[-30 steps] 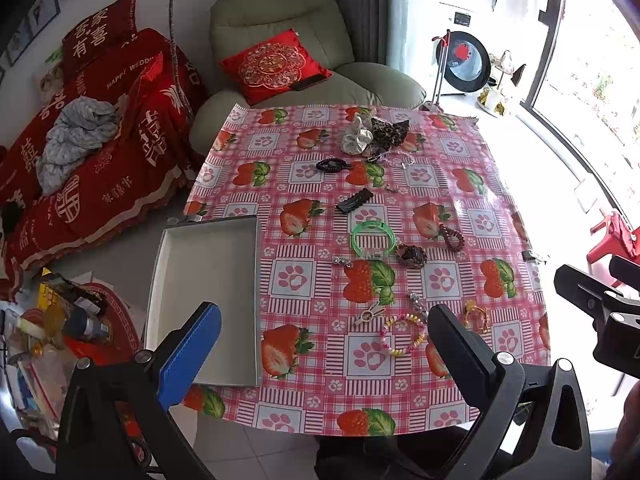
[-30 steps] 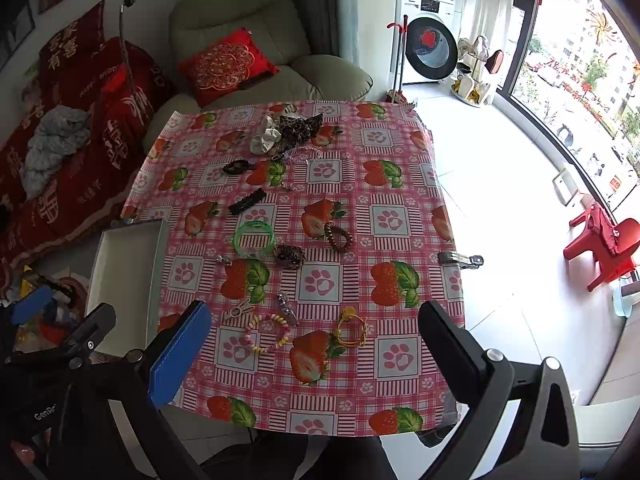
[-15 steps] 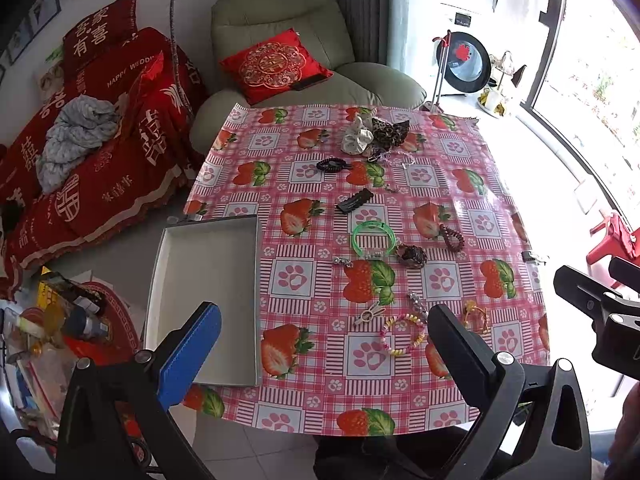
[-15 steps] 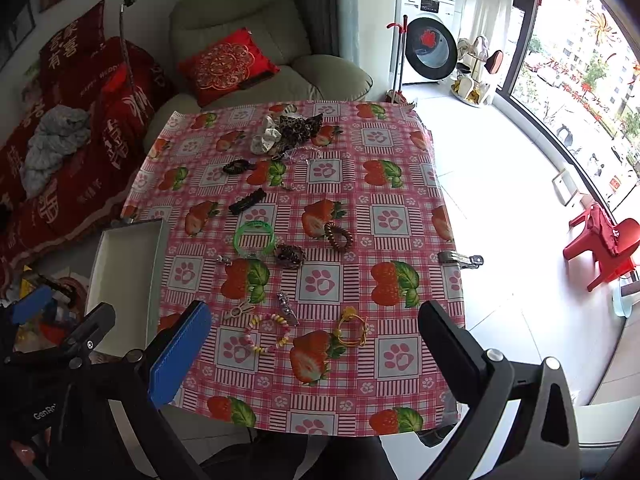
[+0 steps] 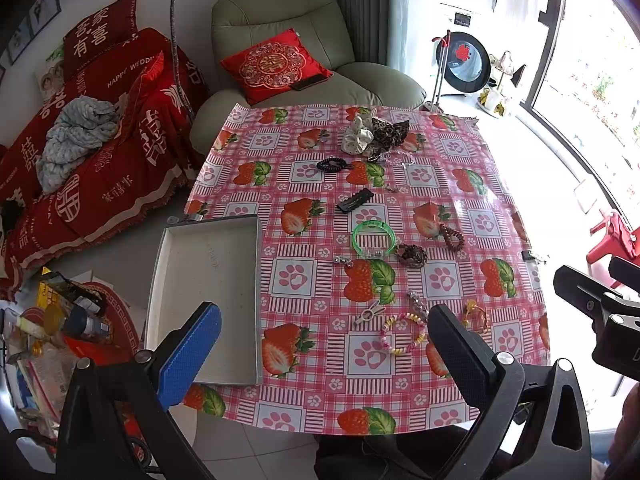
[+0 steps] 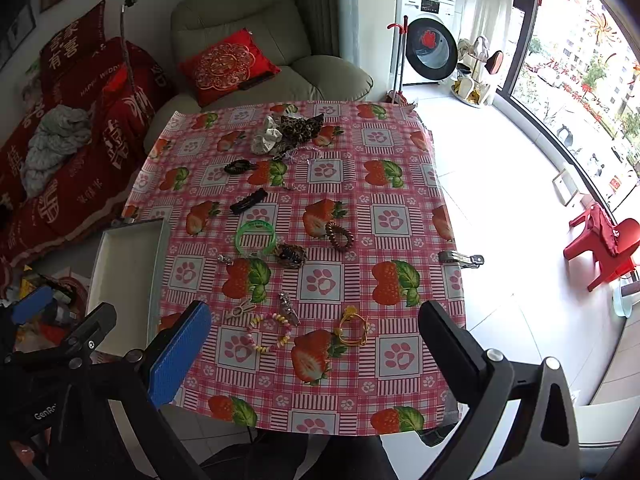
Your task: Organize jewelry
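— Plastic, beads, fabric: quite a scatter. Counted how?

— One green bangle (image 5: 375,237) mid-surface, with one brown scrunchie-like band (image 5: 412,255) touching its right edge and one dark beaded bracelet (image 5: 453,237) just beyond. One black hair clip (image 5: 355,200) further back, one black coiled hair tie (image 5: 331,165) behind that. Two fabric scrunchies at the far end, one white (image 5: 359,136) and one leopard-print (image 5: 389,131), pressed side by side.

— And nearer?

— One pastel bead bracelet (image 6: 267,332), one yellow bracelet (image 6: 353,327) to its right, one small pale clip (image 6: 241,308) and one sparkly clip (image 6: 288,308) just behind the beads. Other tiny bits too small to name.

— Resting on what?

— Pink strawberry-and-paw tablecloth (image 6: 400,216) over the surface. One shallow white tray (image 5: 208,280) at its left edge, nothing inside.

— Grippers?

— Two. Left gripper (image 5: 324,344) held above the near edge, jaws spread wide, blue pad (image 5: 188,352) over the tray's near corner, pinching nothing. Right gripper (image 6: 314,342) likewise above the near edge, spread wide, bead and yellow bracelets showing between its fingers, well below. Neither touching anything.
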